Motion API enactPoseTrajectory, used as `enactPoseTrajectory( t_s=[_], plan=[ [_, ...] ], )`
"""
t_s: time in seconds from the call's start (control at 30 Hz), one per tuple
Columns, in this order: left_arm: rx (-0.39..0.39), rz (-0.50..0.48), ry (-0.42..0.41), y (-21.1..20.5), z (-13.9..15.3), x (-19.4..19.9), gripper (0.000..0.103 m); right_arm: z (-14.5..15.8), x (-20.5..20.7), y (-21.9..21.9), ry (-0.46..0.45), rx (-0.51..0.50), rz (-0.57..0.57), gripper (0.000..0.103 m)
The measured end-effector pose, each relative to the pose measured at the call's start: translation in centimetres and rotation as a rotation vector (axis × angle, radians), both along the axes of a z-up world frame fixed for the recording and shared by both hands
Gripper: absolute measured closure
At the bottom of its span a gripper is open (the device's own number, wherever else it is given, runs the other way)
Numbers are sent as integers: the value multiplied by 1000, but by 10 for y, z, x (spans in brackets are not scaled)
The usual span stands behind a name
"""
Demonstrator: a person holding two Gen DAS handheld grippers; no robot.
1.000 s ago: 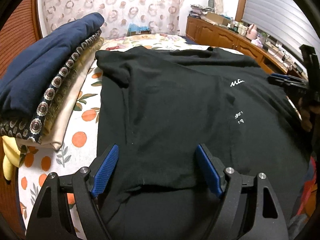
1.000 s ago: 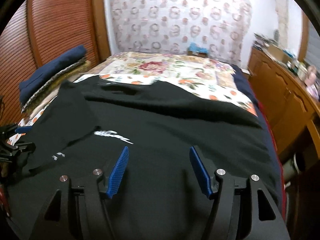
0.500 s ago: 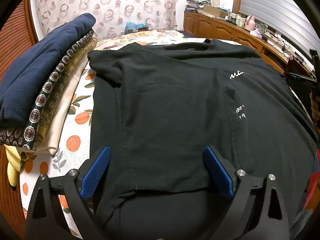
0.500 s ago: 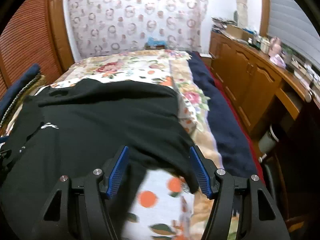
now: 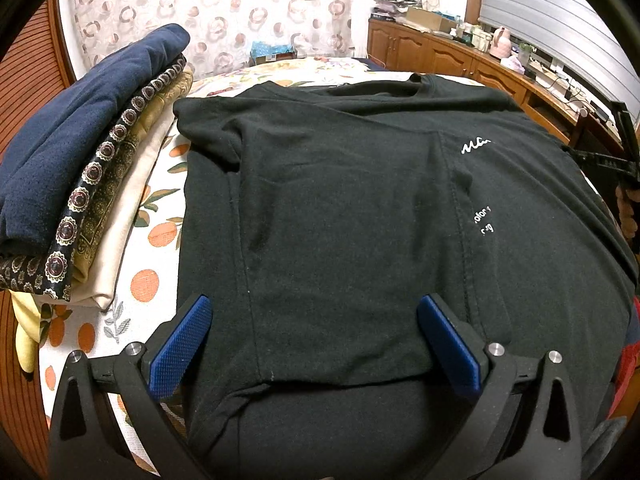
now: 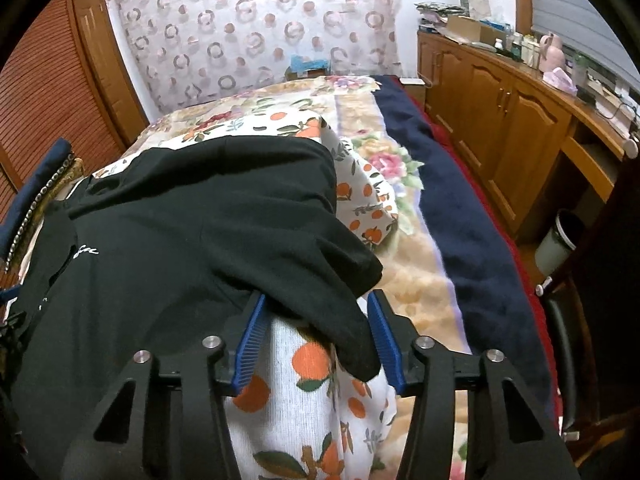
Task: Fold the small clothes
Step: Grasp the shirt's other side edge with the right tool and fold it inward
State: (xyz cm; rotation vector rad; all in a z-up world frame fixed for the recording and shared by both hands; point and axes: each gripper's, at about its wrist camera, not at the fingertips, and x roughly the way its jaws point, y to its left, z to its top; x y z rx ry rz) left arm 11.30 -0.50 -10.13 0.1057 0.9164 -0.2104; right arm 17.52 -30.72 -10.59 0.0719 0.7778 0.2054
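Observation:
A black T-shirt (image 5: 344,200) with small white lettering lies flat on the bed, its left side folded inward. My left gripper (image 5: 314,338) is open and hovers over the shirt's near hem. In the right wrist view the same shirt (image 6: 180,232) shows its right sleeve (image 6: 344,280) hanging between the blue pads of my right gripper (image 6: 316,334). Those jaws are open on either side of the sleeve, not clamped. The right gripper's black frame (image 5: 616,156) shows at the right edge of the left wrist view.
A stack of folded clothes (image 5: 80,168), navy on top, lies left of the shirt. An orange-print sheet (image 6: 304,408) covers the bed, with a floral blanket (image 6: 416,280) and navy blanket (image 6: 460,216) to the right. Wooden cabinets (image 6: 512,120) and a bin (image 6: 560,236) stand right.
My right gripper has swung right from over the shirt's body to its right sleeve, which now lies between the pads. My left gripper backed off slightly and opened wider.

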Motion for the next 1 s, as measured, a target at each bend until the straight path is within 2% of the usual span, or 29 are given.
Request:
enactPoseTrajectory(
  t_s=[0.07, 0.13, 0.17, 0.33, 0.47, 0.67, 0.83, 1.0],
  plan=[
    [0, 0, 0, 0, 0, 0, 0, 2, -3, -4, 0, 23, 35, 78],
    [-1, 0, 0, 0, 0, 1, 0, 4, -3, -6, -6, -23, 42, 85],
    [-1, 0, 0, 0, 0, 0, 0, 5, -3, -6, -17, -61, 40, 96],
    [1, 6, -21, 0, 4, -2, 0, 14, -13, 1, -78, -149, 40, 97],
    [-35, 36, -151, 2, 28, -18, 0, 35, -32, 20, -175, -200, 49, 97],
    [-74, 58, -278, -3, 64, -40, 0, 58, -60, 63, -292, -220, 157, 97],
    [-91, 41, -326, -10, 79, -55, 0, 49, -76, 91, -272, -145, 296, 97],
    [-118, 4, -341, -17, 83, -62, 0, 24, -87, 102, -206, -142, 336, 97]
  ],
)
